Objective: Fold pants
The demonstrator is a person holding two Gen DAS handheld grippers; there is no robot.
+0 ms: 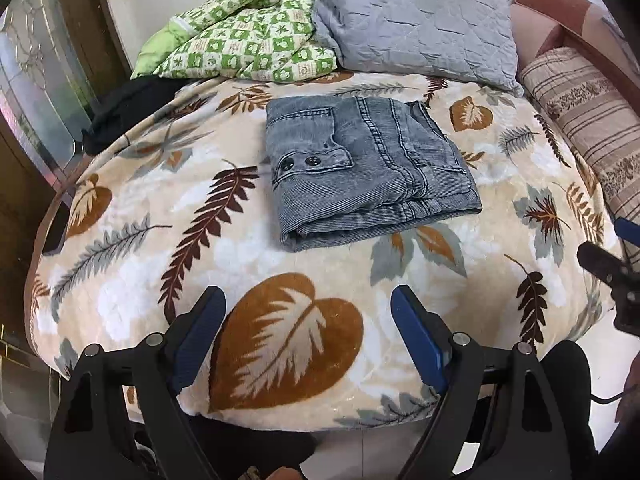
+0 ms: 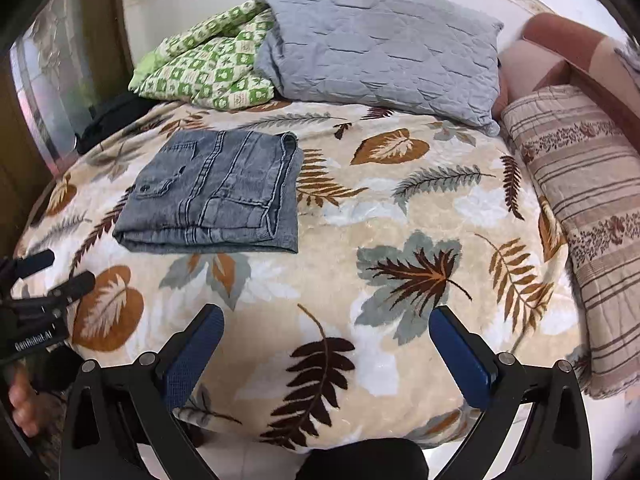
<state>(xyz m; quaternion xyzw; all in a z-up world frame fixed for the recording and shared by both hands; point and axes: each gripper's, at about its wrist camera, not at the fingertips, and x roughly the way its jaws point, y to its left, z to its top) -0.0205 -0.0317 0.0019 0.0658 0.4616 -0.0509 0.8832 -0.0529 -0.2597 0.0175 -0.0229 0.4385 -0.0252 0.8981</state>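
- Blue pads line the black fingers of the left gripper [image 1: 308, 300], which hangs above the near edge of the bed with its jaws spread wide and nothing between them; a large brown leaf of the blanket's print shows in the gap.
- The right gripper [image 2: 326, 320] hangs likewise over the near edge, jaws wide apart and empty, above a dark brown fern in the print.
- Each gripper shows at the margin of the other's view, the two well apart from one another.
- The leaf-print blanket [image 1: 120, 280] [image 2: 400, 208], cream with brown and grey leaves, covers the whole bed.
- The pants [image 1: 368, 168] [image 2: 216, 196], grey-blue corduroy, lie folded into a compact rectangle on the blanket past both grippers, touched by neither; a pocket flap with two dark snaps faces up.
- A black garment [image 1: 120, 112] lies at the far left edge of the bed.
- A green checked quilt [image 1: 248, 36] is bunched at the head of the bed, just beside a grey quilted pillow [image 2: 384, 48].
- A striped pillow [image 2: 592, 208] lies along the right side.
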